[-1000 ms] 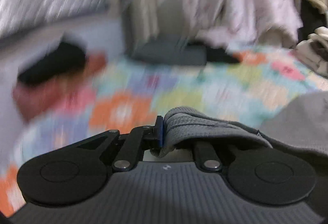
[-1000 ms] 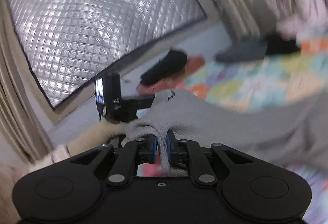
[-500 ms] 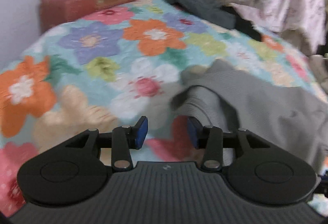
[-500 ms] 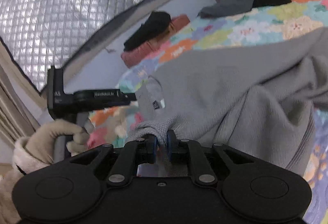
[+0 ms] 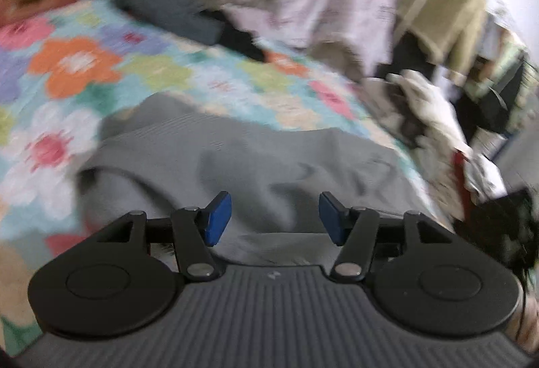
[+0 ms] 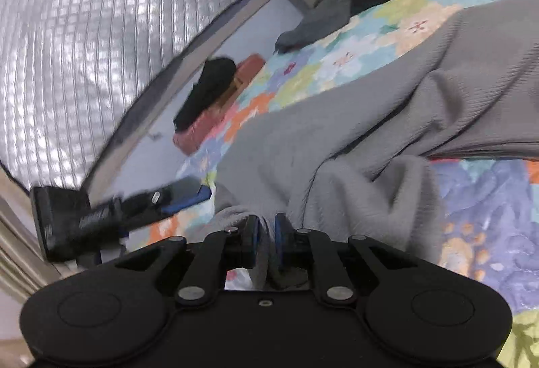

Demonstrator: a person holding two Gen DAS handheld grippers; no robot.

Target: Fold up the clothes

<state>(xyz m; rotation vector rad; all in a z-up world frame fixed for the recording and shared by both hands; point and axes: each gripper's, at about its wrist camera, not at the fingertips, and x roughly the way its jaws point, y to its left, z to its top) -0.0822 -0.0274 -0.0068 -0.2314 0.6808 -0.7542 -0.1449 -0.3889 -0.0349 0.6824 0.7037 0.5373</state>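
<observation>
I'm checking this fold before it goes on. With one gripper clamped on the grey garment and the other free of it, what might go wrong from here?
1. Only the right gripper pinches the grey garment; the left gripper is opening with nothing between its pads, so a pull could drag the cloth askew.
2. The garment lies rumpled, with a bunched fold near the right gripper; creases may get folded in.
3. The dark folded clothes lie nearby on the floral bedspread; sliding cloth might disturb them.
</observation>
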